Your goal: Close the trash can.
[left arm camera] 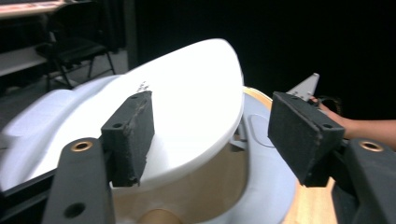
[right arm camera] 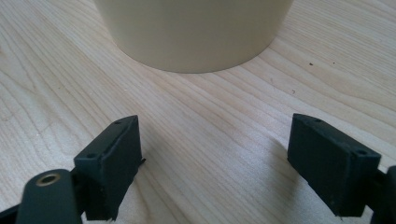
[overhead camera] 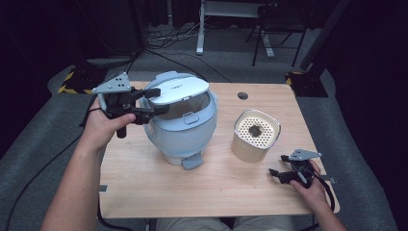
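Observation:
A pale blue round cooker (overhead camera: 185, 130) stands at the middle left of the wooden table (overhead camera: 159, 187), its white lid (overhead camera: 178, 90) tilted partly up. My left gripper (overhead camera: 159, 101) reaches in from the left at lid height. In the left gripper view the lid (left arm camera: 191, 93) lies between the jaws of the left gripper (left arm camera: 217, 135); the left pad (left arm camera: 133, 135) is at its surface and the right pad stands apart, so it is open. A beige perforated pot (overhead camera: 256, 134) sits to the right. My right gripper (overhead camera: 274, 174) rests low and open (right arm camera: 215, 158), facing the pot's wall (right arm camera: 194, 32).
A round cable hole (overhead camera: 243, 95) is near the table's far edge. Behind the table are a chair (overhead camera: 276, 29), a white stand leg (overhead camera: 199, 33), floor cables and a yellow-black striped base (overhead camera: 77, 82). Bare wood lies along the front of the table.

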Motion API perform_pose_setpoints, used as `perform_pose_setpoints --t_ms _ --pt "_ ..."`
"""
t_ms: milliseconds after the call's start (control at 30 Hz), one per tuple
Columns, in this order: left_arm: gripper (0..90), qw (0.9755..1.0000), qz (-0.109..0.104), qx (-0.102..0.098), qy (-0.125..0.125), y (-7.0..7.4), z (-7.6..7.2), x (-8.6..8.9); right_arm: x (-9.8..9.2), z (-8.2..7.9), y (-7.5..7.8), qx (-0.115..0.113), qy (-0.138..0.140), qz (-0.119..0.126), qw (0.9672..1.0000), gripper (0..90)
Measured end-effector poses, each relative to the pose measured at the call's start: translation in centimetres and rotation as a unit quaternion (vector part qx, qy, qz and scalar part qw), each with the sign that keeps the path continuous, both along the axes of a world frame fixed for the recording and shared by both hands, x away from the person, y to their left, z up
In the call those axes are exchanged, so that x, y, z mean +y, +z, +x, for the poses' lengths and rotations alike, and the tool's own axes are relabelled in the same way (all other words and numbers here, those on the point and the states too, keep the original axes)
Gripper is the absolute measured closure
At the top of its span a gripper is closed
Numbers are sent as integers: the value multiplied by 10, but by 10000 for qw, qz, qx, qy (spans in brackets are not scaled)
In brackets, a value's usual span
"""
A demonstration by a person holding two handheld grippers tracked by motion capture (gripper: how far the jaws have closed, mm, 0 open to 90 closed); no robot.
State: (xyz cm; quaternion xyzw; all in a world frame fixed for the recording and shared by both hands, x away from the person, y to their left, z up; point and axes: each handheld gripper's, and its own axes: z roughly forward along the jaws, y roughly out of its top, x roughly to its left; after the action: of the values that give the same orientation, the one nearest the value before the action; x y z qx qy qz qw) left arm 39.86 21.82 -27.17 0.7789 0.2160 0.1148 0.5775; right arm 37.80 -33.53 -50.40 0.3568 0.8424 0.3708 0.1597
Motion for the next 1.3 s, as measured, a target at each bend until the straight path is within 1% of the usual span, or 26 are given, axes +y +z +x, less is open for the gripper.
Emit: perform_pose_setpoints --t_ms 33,67,100,133,167,200,267,300,367,400,467,500,533,600,667,733,767,800,867,1000,1100,1167,1200,1233,1267,1300 --pt "346 10000 56 61 -29 -2 0 -5 0 0 0 -1 3 0 10000 177" --pt "363 10000 56 61 -29 -2 0 -5 0 0 0 -1 3 0 10000 177" --pt "378 9999 104 123 31 -2 0 -8 0 0 0 1 0 1 10000 177" --pt "389 9999 104 123 31 -2 0 -8 0 0 0 1 0 1 10000 177" --pt "404 9997 76 238 67 -4 2 -10 0 0 0 1 1 2 10000 177" --pt "416 9997 76 238 67 -4 2 -10 0 0 0 1 1 2 10000 177" --pt "426 9992 107 372 82 -5 3 -12 0 0 0 -1 5 2 10000 177" --pt "453 9990 137 415 104 -6 4 -13 0 0 0 1 2 1 10000 177" --pt "468 9985 225 470 187 -8 6 -18 0 0 0 1 2 2 10000 177" --pt "478 9985 225 470 187 -8 6 -18 0 0 0 1 2 2 10000 177" --pt "501 9983 340 370 294 -8 7 -22 0 0 0 -2 5 1 10000 177" --pt "515 9983 340 370 294 -8 7 -22 0 0 0 -2 5 1 10000 177" --pt "515 9980 415 366 298 -8 7 -23 0 0 0 -2 5 2 10000 177" --pt "532 9971 591 340 344 -9 9 -26 0 0 0 1 0 -6 10000 177" --pt "537 9967 657 283 395 -8 9 -30 0 0 0 -2 4 1 10000 177" --pt "544 9956 803 198 444 -7 8 -34 0 0 0 -1 3 1 10000 177" --pt "544 9948 886 118 491 -7 8 -36 0 0 0 1 1 1 10000 177" --pt "540 9943 911 92 540 -7 8 -39 0 0 0 -2 3 1 10000 177" --pt "540 9942 896 77 593 -7 7 -41 0 0 0 0 0 -1 10000 177" --pt "541 9943 883 14 596 -9 8 -42 0 0 0 -4 4 -1 10000 177" --pt "542 9944 869 7 604 -10 9 -42 0 0 0 0 0 0 10000 177" --pt "541 9936 928 8 640 -9 8 -43 0 0 0 -1 2 -2 10000 177" --pt "541 9911 1139 12 685 -8 8 -44 0 0 0 -5 4 -2 10000 176" --pt "550 9911 1139 12 685 -8 8 -44 0 0 0 -1 0 0 10000 176" --pt "550 9915 1079 -28 727 -9 7 -45 0 0 0 -1 0 0 10000 176" --pt "550 9911 1101 -43 744 -9 7 -45 0 0 0 -2 1 -1 10000 176"
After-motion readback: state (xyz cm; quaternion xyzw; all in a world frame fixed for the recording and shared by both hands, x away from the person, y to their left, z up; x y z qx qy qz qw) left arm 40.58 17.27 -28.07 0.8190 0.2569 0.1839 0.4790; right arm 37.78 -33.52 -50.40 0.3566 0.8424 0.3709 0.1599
